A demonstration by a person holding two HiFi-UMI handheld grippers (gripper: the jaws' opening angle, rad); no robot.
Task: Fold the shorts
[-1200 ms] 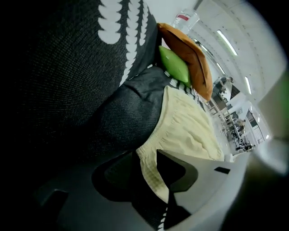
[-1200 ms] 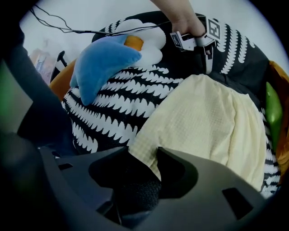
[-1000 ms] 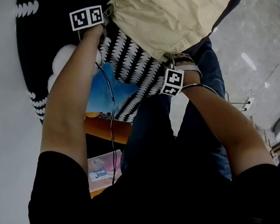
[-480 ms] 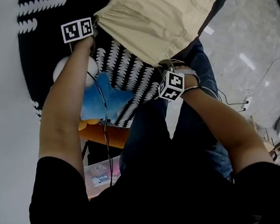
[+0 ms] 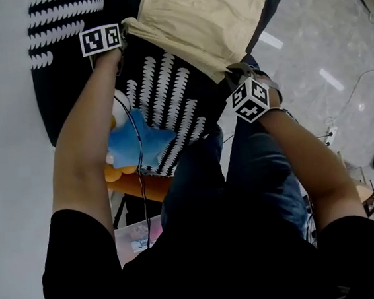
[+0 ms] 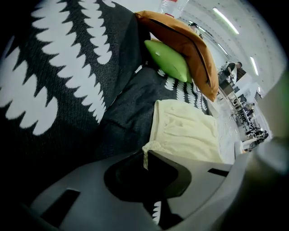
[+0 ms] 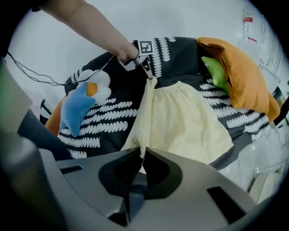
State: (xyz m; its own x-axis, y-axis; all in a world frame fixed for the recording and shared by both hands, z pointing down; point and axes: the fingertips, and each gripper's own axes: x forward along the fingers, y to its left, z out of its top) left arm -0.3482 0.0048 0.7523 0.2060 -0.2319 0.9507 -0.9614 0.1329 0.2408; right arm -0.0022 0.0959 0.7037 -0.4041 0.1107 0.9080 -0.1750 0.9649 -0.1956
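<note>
Pale yellow shorts (image 5: 193, 19): hung slack above a black cover (image 5: 168, 94) with white toothed stripes, stretched between two held points. Were nipped at a gathered edge by the left hand-held gripper (image 6: 145, 153), jaws almost together, having just been closing with the cloth between them. Were clamped at the opposite corner by the right hand-held gripper (image 7: 142, 152), jaws tight on a thin fold. Ran off the top of the head view at the far end; could not tell waistband from leg hem there. Hid the stretch of cover beneath. Nearby on the cover, a blue and white plush toy (image 5: 136, 141), partly masked by the left forearm (image 5: 86, 136) and a thin black cable (image 5: 140, 164). Beyond the shorts, an orange cushion (image 7: 244, 72) pressed over a green cushion (image 7: 216, 71). Near edge of the cover blocked by dark jeans (image 5: 249, 172). Grey speckled floor (image 5: 321, 38) off to the right.
</note>
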